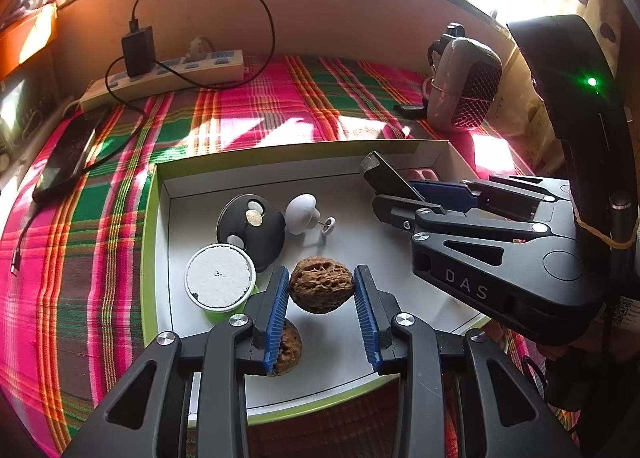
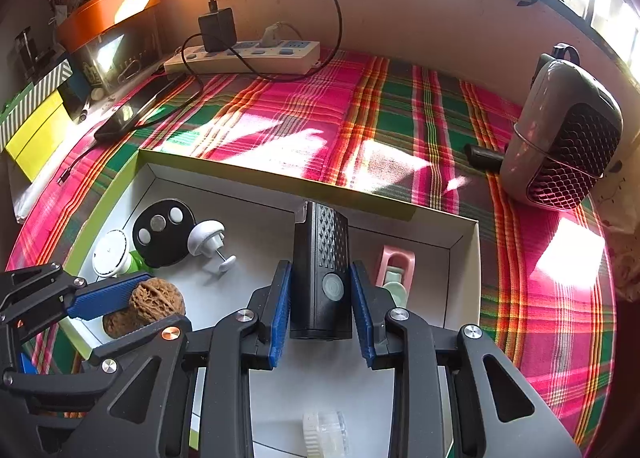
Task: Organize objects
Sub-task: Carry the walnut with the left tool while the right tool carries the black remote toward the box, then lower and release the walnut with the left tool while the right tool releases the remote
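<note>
— What lay under you just then?

— A table covered in a pink, green and orange plaid cloth (image 2: 400, 118), and on it a shallow white box (image 1: 168, 194) with a green rim. Both my claws hung over that box.

— And beyond the box?

— A grey heater (image 2: 560, 138) with a dark mesh front stood at the right edge of the cloth. At the back lay a white power strip (image 2: 248, 58) with a black charger (image 2: 216, 32) plugged in, and a dark phone (image 2: 136, 110) lay to the left on its cable.

— What did your right claw (image 2: 320, 298) have?

— It was pinching a black flashlight (image 2: 320, 258), a blue pad pressed on each side, the button facing me, above the box floor. A pink and pale green clipper (image 2: 396, 270) lay just to its right.

— And the left claw (image 1: 320, 290)?

— It was clamped on a walnut (image 1: 321, 284), lifted off the box floor. A second walnut (image 1: 288, 350) sat in the box, partly hidden behind my left finger.

— Anything else in there?

— A black disc (image 1: 252, 226) with three small round buttons, a white-lidded cup (image 1: 219, 276) touching it, and a little white knob (image 1: 302, 212) with a pin beside it. A small clear ridged cap (image 2: 324, 434) lay near my right wrist
</note>
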Demonstrator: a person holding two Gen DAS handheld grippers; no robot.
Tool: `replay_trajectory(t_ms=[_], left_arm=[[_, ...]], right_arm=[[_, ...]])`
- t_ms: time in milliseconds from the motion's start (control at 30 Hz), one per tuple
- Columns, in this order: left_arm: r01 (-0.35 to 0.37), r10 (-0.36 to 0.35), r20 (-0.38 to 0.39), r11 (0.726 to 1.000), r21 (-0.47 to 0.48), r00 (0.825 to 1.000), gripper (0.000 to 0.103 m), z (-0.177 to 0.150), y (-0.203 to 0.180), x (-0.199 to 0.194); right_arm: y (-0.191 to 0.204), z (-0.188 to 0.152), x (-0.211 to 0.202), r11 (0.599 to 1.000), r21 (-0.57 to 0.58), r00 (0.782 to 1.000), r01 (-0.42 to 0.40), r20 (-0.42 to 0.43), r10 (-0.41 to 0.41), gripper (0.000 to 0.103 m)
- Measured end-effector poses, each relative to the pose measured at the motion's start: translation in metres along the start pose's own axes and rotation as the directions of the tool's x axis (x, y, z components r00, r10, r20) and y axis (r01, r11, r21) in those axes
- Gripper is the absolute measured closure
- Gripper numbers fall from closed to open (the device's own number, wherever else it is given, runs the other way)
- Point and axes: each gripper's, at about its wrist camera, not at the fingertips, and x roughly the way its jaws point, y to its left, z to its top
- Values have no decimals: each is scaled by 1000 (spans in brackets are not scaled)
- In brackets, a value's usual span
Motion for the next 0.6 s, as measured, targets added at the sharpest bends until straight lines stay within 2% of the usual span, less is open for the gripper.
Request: replay_trajectory(t_ms=[600], left_arm=[[-13,13,-12,1000,-3,1000,72,1,3,8]], right_arm=[[4,2,9,1000,-20,1000,21,-3,-21,73]])
